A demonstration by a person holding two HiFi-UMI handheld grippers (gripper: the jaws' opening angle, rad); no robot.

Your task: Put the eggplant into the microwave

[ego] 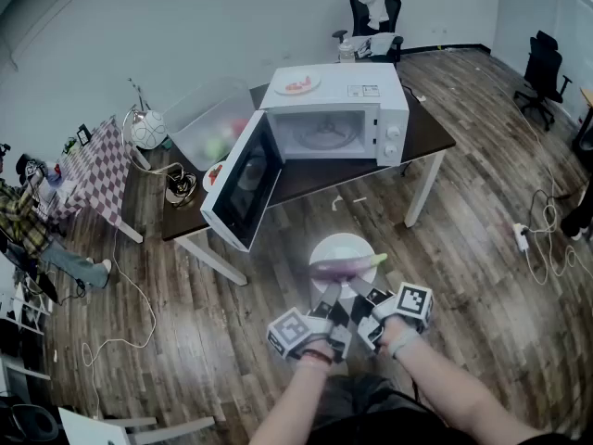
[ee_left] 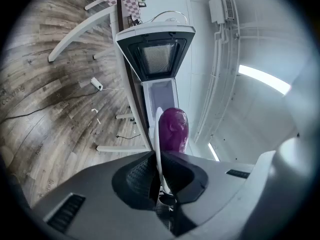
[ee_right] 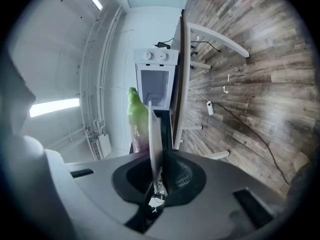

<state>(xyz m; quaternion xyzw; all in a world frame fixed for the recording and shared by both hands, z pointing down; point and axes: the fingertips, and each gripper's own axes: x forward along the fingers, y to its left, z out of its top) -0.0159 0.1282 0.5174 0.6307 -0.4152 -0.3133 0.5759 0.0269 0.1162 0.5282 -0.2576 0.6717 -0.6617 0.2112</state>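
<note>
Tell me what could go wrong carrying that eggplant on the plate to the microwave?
The eggplant lies loose on the white plate, so a tilt could roll it off. The left gripper and right gripper both pinch only the plate's near rim, so it might sag or slip. The open door of the microwave juts out and could get bumped.

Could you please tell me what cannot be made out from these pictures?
1. Head view: the eggplant on its plate is motion-blurred.
2. Head view: the clear bin has contents hazy behind its wall.
3. Head view: the red food atop the microwave is too small to name.
4. Left gripper view: the eggplant's green end hides behind its purple body.
</note>
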